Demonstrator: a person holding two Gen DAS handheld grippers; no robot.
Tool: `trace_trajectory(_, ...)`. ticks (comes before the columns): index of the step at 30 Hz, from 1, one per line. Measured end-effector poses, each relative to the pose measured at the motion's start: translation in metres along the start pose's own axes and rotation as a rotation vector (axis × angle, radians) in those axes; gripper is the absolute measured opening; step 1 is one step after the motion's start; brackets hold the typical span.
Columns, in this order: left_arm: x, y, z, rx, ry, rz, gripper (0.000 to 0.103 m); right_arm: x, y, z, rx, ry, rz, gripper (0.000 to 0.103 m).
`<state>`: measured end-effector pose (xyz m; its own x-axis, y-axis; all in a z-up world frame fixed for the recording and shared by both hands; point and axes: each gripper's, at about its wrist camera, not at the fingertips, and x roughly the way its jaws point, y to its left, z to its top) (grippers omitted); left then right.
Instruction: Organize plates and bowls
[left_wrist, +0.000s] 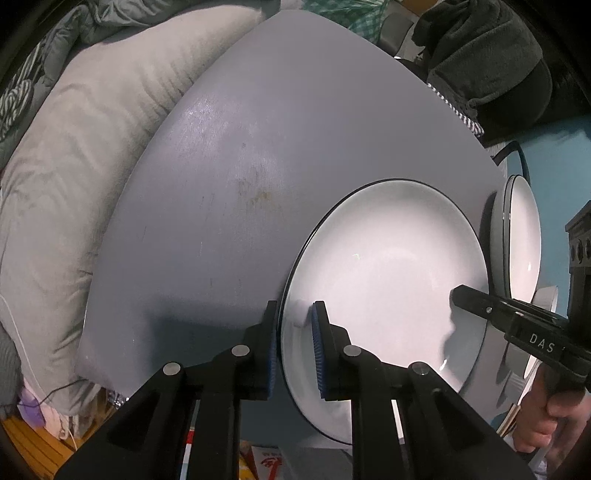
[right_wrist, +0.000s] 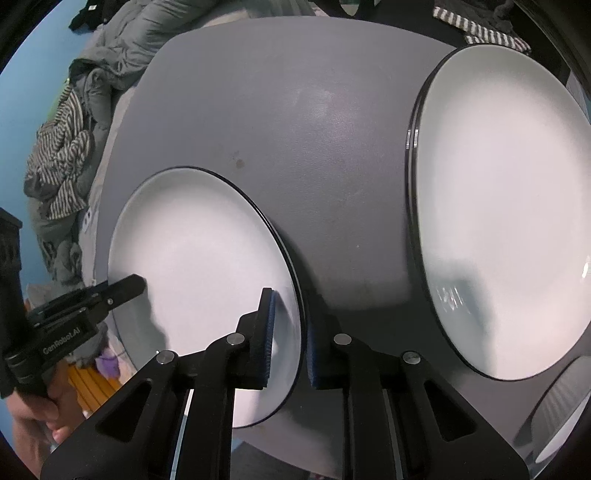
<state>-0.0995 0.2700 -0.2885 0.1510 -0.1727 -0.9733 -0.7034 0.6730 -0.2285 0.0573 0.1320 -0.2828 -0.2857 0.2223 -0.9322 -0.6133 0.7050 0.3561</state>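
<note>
White plate (left_wrist: 384, 280), dark-rimmed, on grey table (left_wrist: 229, 177): left gripper (left_wrist: 295, 350) and right gripper (right_wrist: 288, 339) each straddle its rim, jaws parted. Right view alone: stacked plates (right_wrist: 509, 206).

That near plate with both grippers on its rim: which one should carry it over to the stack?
Right, probably. The right hand-held gripper straddles the near plate on the rim facing the stacked plates, so its path looks shorter. The left hand-held gripper straddles the opposite rim, farther from the stack.

Bare table (right_wrist: 314, 122) between near plate (right_wrist: 199, 258) and plate stack (right_wrist: 509, 206).
</note>
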Motion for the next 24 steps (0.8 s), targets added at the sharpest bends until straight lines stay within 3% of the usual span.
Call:
trace_trajectory(9,-0.012,-0.016,0.0,0.017,-0.029,0.002,0.016,-0.017,0.001,-0.005,-0.024,-0.004,-0.007,0.013)
trace_trajectory(24,-0.043,-0.058,0.008,0.066,-0.096,-0.039,0.016,-0.059,-0.025,-0.008,0.009,-0.104,0.018,0.013)
